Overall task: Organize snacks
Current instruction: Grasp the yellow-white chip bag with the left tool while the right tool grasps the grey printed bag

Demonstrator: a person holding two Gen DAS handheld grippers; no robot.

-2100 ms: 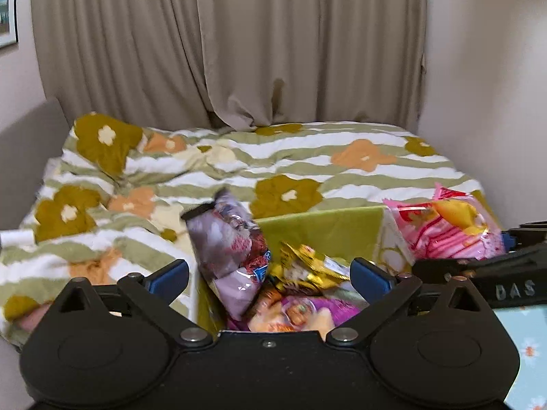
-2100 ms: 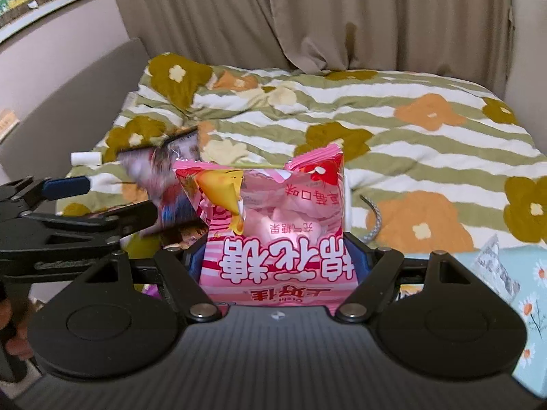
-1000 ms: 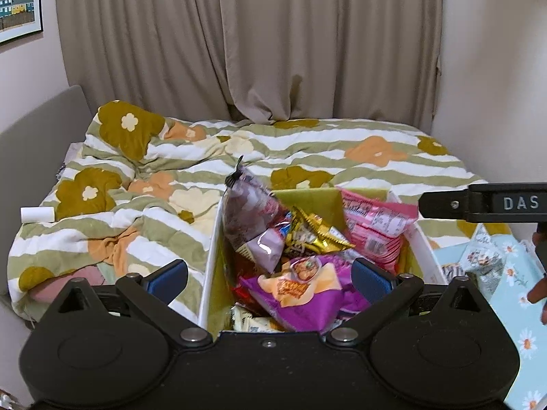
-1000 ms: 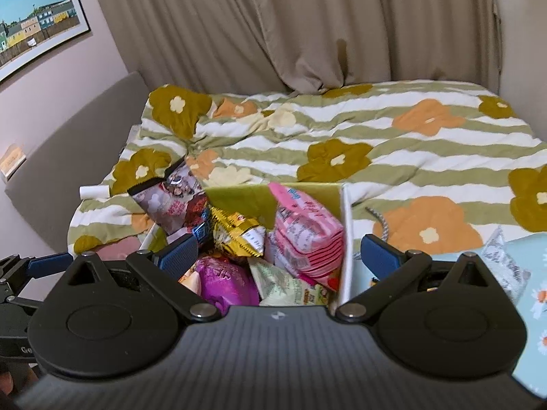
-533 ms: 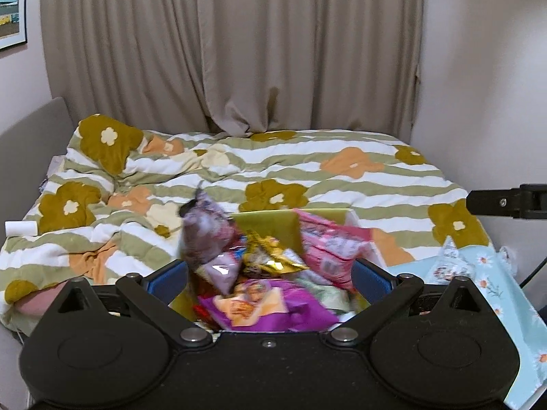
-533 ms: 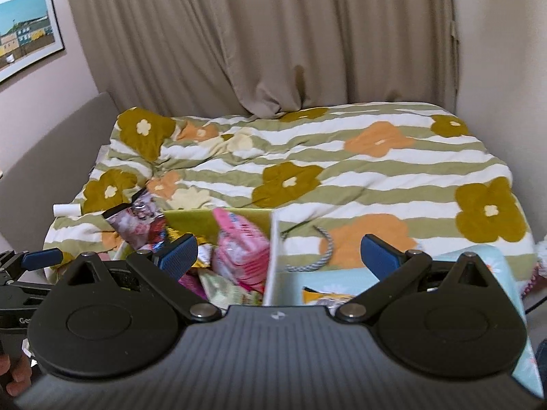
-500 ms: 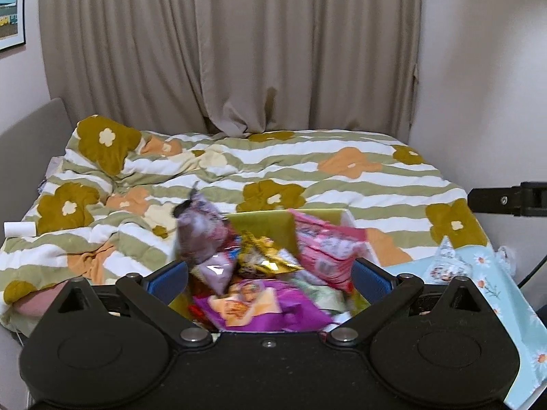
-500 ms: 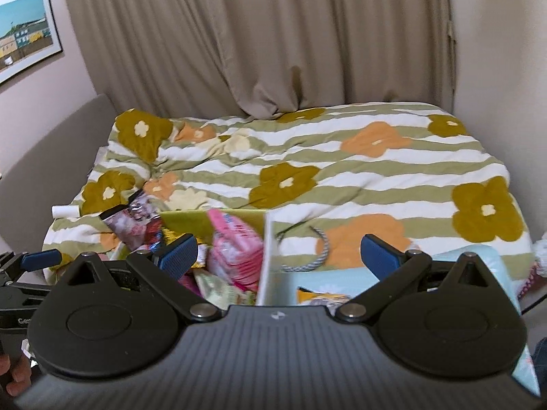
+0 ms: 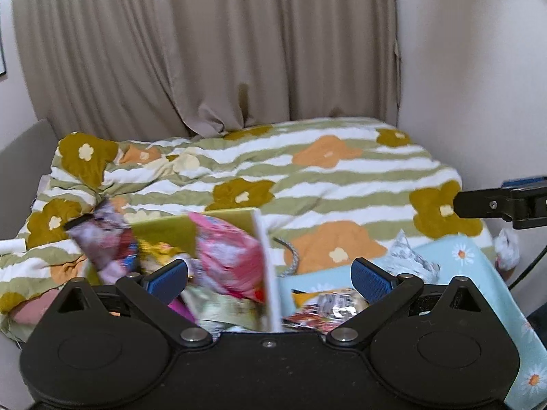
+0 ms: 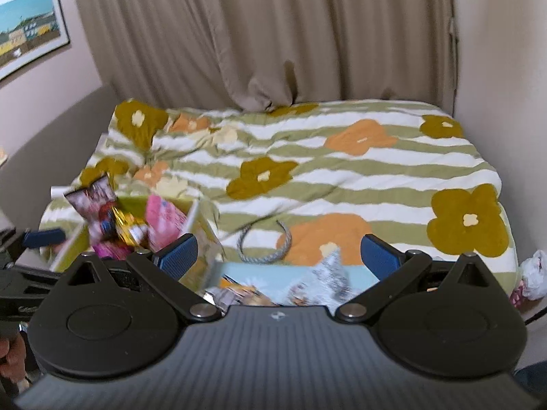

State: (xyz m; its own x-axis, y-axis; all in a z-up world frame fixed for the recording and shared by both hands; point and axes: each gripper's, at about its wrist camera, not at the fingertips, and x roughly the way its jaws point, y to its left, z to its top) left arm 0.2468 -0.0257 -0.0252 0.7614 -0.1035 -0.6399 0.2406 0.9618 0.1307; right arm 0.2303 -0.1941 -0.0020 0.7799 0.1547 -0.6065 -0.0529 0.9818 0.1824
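Your left tongs [image 9: 269, 275] are spread wide with nothing between the blue pads; they hover over the right wall of the snack box [image 9: 265, 263], low in the frame's centre. Your right tongs [image 10: 278, 249] are just as wide apart and empty, hanging above the pale blue daisy cloth [image 10: 259, 271] at lower centre.

The pink candy bag [image 9: 227, 259] sits inside the box against its right wall, left of centre in the left view. Next to it are the purple-grey snack bag [image 9: 104, 239], standing tilted at the box's left end, and a gold wrapper [image 10: 124, 227] between the two. Loose packets lie outside the box on the cloth: an orange-and-silver packet [image 9: 324, 307] just right of the box wall, and a crinkled silver one [image 9: 408, 259] further right. A grey braided cord [image 10: 266, 242] curls on the striped flower duvet [image 10: 307, 157] just beyond the cloth.

Two seconds ago your right tongs were pinching that pink bag; now it is in the box and they have let go. Both views have swung to the right since half a second ago, so the box has slid from centre towards the left, and the picture is smeared with motion.
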